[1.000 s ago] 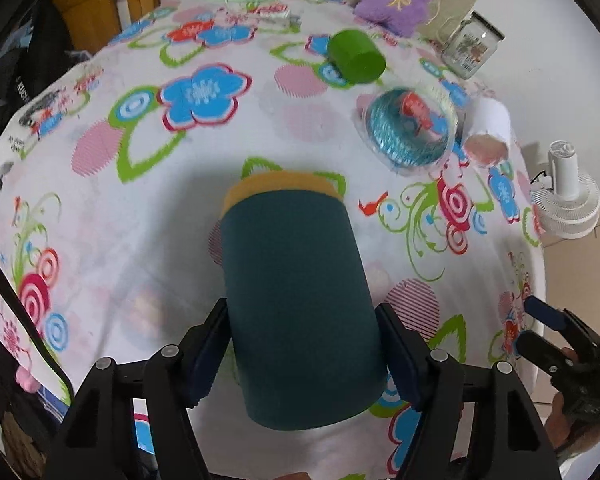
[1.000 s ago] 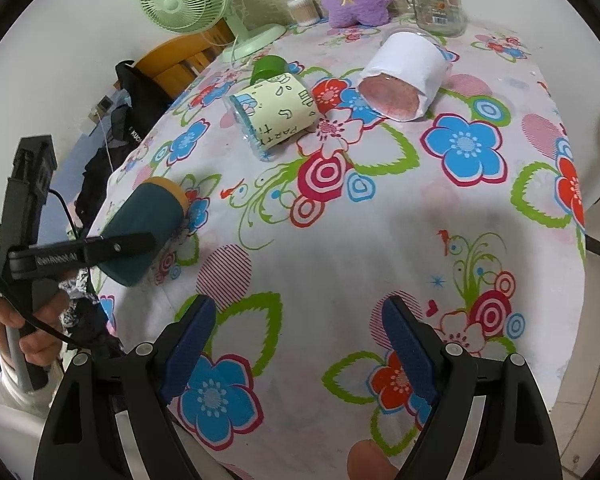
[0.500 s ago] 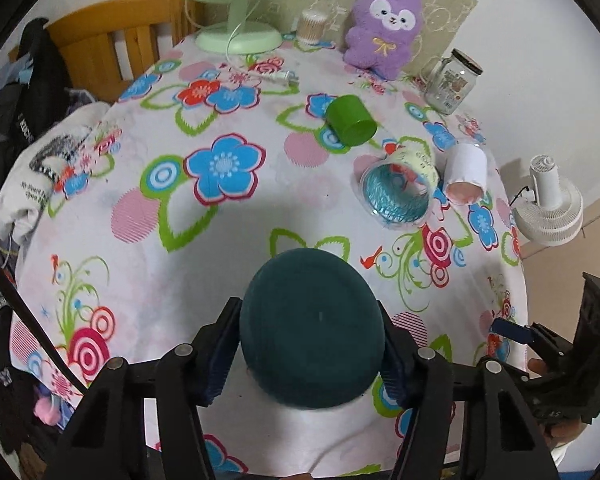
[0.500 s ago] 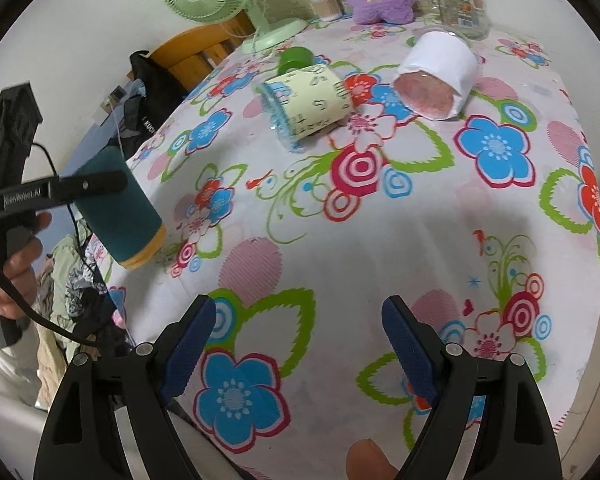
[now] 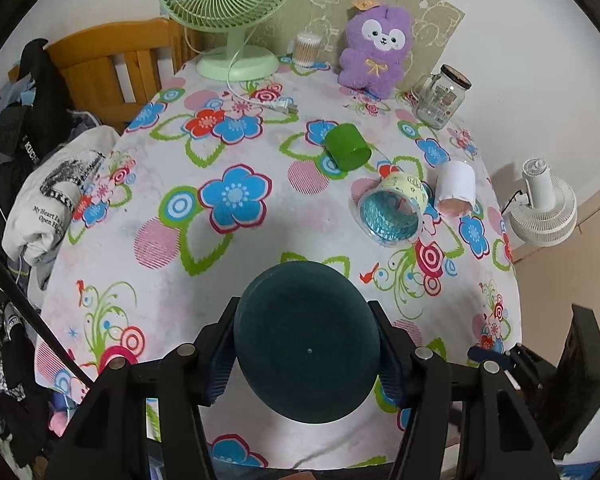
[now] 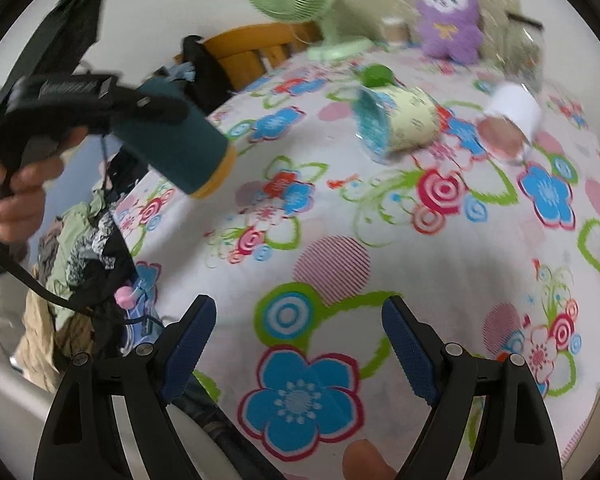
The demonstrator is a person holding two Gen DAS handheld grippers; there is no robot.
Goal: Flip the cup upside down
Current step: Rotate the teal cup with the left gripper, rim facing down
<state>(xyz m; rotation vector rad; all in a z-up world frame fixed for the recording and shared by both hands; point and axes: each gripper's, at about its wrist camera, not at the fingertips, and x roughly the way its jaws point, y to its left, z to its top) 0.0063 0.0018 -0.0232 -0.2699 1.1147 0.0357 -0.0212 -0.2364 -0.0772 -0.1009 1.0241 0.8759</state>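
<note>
Flowered-cloth bench (image 5: 236, 200) below; left tool (image 5: 306, 350) clamps dark-teal, orange-rimmed cup (image 6: 180, 148), mouth tilted benchward; right tool (image 6: 296, 344) wide, empty.

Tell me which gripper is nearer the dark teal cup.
Left. The left gripper clamps the dark teal cup between its fingers above the table; the right gripper hovers open and empty, well apart from it.

A home — floral tablecloth (image 5: 228, 240), plush toy (image 5: 376, 52).

left gripper (image 5: 306, 350) clamped, right gripper (image 6: 298, 350) agape
</note>
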